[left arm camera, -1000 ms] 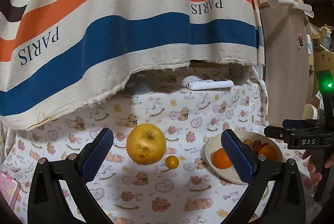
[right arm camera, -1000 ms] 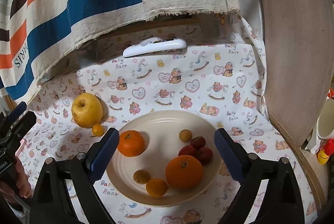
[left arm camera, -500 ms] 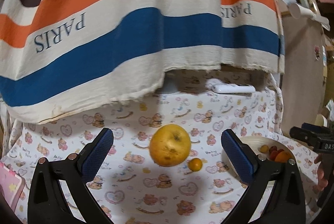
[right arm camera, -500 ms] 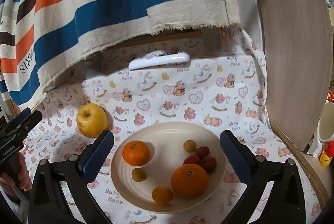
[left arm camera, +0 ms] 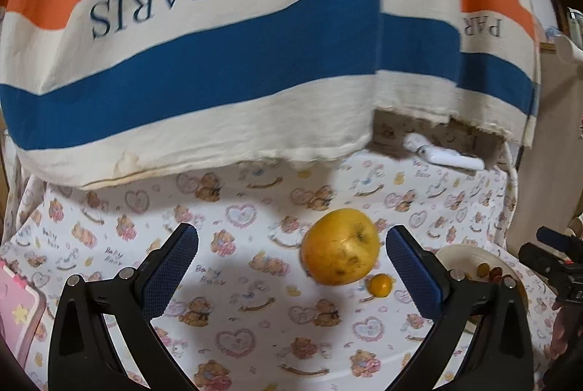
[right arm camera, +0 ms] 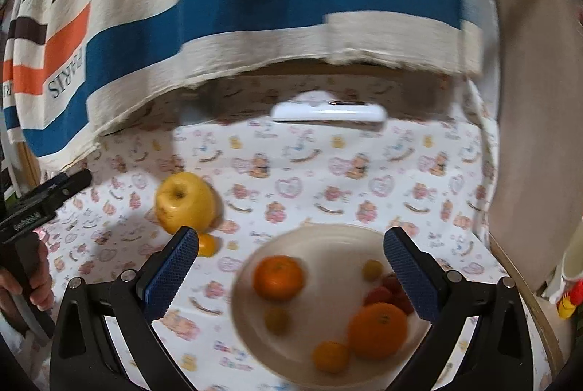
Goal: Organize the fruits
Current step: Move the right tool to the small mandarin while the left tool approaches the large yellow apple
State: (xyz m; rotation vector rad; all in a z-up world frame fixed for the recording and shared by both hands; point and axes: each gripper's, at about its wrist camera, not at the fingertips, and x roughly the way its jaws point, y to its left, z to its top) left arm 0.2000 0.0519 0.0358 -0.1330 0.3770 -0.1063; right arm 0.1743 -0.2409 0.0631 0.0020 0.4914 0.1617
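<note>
A big yellow apple [left arm camera: 340, 247] rests on the bear-print cloth, with a small yellow-orange fruit [left arm camera: 379, 284] just in front of it. My left gripper [left arm camera: 291, 263] is open and empty; the apple lies ahead, close to its right finger. In the right wrist view the apple [right arm camera: 184, 201] and small fruit [right arm camera: 207, 244] sit at left. A cream plate [right arm camera: 328, 238] holds two oranges [right arm camera: 278, 276], small yellow fruits and red ones. My right gripper [right arm camera: 289, 261] hovers open above the plate, holding nothing. The plate [left arm camera: 461, 254] peeks in at the left view's right edge.
A striped PARIS cloth [left arm camera: 226, 63] hangs over the back of the table. A white remote [right arm camera: 328, 112] lies under its hem. A wooden board [right arm camera: 539, 117] stands at right. A pink box [left arm camera: 14, 314] sits at the left view's left edge. The other handle shows with a hand [right arm camera: 22, 285].
The left view has swung left, so the apple slid from centre toward the right finger. The right gripper has pulled back and shifted; its jaws stand a little wider than a second ago.
</note>
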